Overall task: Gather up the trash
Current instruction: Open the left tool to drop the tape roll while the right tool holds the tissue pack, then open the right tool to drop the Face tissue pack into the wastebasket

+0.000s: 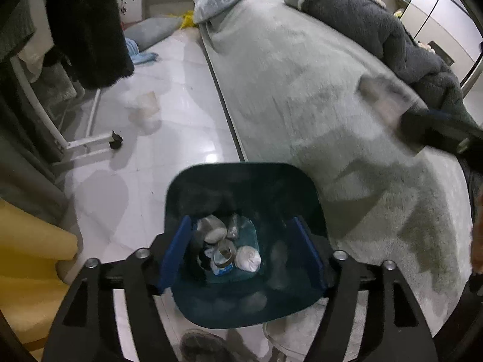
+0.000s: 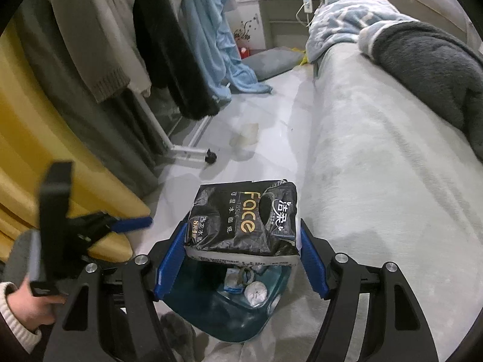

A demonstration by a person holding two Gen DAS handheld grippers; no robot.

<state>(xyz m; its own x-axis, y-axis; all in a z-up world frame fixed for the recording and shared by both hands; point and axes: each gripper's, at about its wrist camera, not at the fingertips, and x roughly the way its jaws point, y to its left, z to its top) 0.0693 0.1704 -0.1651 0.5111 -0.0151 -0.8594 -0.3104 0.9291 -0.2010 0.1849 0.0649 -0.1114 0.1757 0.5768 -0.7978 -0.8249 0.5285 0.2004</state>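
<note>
Left gripper [image 1: 243, 252] over dark teal bin [image 1: 181, 193], pointing steeply down into it; blue fingers [image 1: 176, 255] spread wide, nothing btwn them, no contact w/ bin contents. Inside bin: crumpled white tissue ball [image 1: 248, 258], small round tin [image 1: 225, 253], greyish wrappers [image 1: 211, 229], blue-white label scrap; rest too blurred to name.

Bin on pale tiled floor [image 1: 181, 120], right next to edge of bed w/ pale green fleece cover [image 1: 302, 90]; cannot tell if touching.

Right gripper [image 2: 241, 250] clamped on black tissue pack [image 2: 244, 220], "Face" printed in gold; blue pads pressing both short sides, pack crumpled, top torn open. Pack held just above bin's mouth [image 2: 211, 316], not in it yet; white tissue ball [image 2: 256, 292] visible below pack.

Left gripper also seen from right wrist cam at left edge [image 2: 90, 220], blurred; hand [image 2: 30, 304] w/ cream knit cuff gripping its handle.

Further back on floor: clear plastic cup [image 2: 247, 135] lying near bed's edge, well apart from bin. Clothes rack w/ castor wheel [image 2: 210, 157] beside it, dark and grey garments hanging. Dark grey fleece blanket [image 2: 428, 69] on bed's far side, blue patterned blanket [image 2: 341, 27] toward headboard.
</note>
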